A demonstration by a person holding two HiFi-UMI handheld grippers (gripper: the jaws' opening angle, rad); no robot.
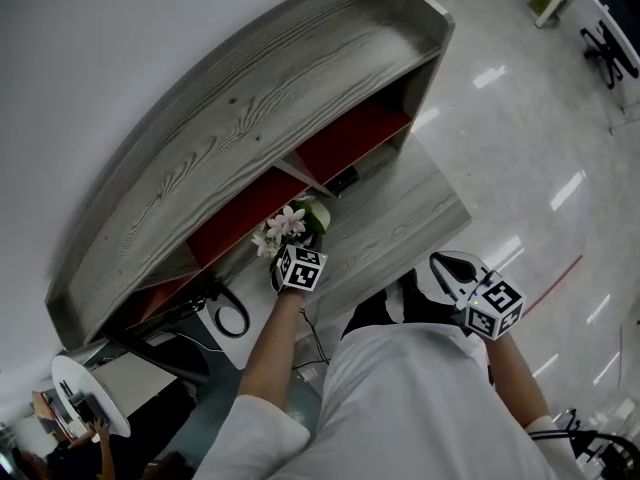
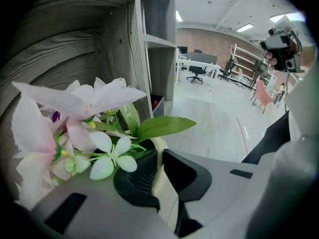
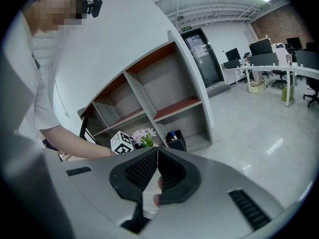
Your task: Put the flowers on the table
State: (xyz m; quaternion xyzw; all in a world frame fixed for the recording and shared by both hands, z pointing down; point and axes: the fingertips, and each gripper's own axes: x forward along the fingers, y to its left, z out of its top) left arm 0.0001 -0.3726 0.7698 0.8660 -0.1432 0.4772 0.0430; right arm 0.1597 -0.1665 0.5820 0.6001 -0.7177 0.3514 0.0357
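A bunch of pink and white flowers (image 1: 288, 224) with green leaves hangs just above the grey wood-grain table (image 1: 405, 208), close in front of the shelf unit. My left gripper (image 1: 285, 250) is shut on the flowers' cream-coloured base, with the blooms (image 2: 79, 108) filling the left gripper view over the jaws (image 2: 159, 156). Whether the base touches the table is hidden. My right gripper (image 1: 452, 268) is near the person's body at the table's front edge, shut with nothing between its pads (image 3: 157, 151). From there the flowers (image 3: 144, 136) show small beside the left gripper's marker cube.
The shelf unit (image 1: 250, 138) with red-backed compartments stands at the table's back. A black pen holder (image 1: 343, 180) sits in one compartment. A black cable loop (image 1: 232, 314) lies on the table to the left. Shiny office floor (image 1: 540, 148) lies to the right.
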